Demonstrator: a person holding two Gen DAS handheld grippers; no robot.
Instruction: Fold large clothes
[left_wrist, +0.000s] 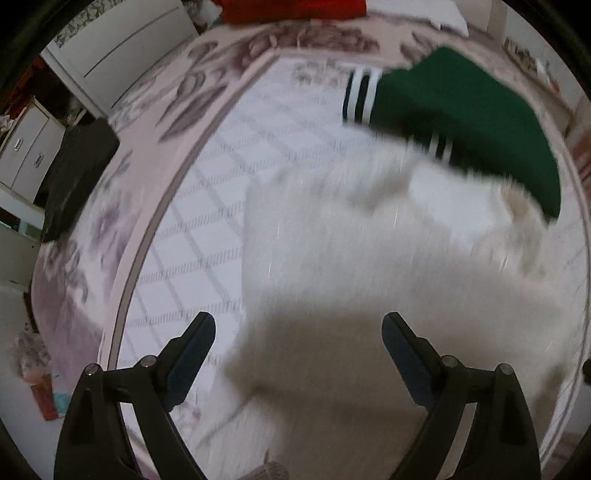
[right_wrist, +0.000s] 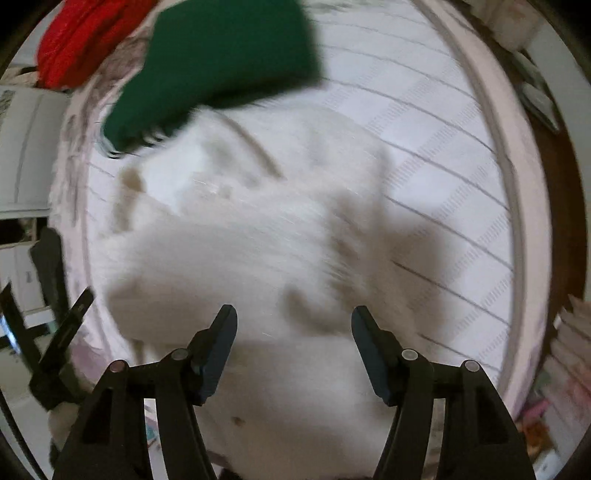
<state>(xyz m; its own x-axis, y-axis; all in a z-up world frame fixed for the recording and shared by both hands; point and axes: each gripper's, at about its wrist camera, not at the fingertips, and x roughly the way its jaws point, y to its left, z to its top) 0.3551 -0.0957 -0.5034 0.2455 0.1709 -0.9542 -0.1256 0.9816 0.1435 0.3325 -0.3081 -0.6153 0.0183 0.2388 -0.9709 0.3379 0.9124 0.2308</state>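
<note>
A large white garment (left_wrist: 369, 258) lies bunched on a pale patterned rug (left_wrist: 207, 177), blurred by motion. It fills the middle of the right wrist view too, white garment (right_wrist: 258, 240). A green garment (left_wrist: 461, 118) with black-and-white striped cuffs lies beyond it, seen as the green garment (right_wrist: 221, 62) at the top of the right wrist view. My left gripper (left_wrist: 299, 325) hangs open above the white cloth's near edge, nothing between its fingers. My right gripper (right_wrist: 293, 317) is open over the white cloth, with no cloth pinched.
A red cloth (right_wrist: 85, 40) lies past the green garment. White cabinets (left_wrist: 122, 48) and a dark object (left_wrist: 77, 173) stand left of the rug. The left gripper's black body (right_wrist: 55, 332) shows at the left of the right wrist view. Stacked items (right_wrist: 569, 350) sit off the rug's right edge.
</note>
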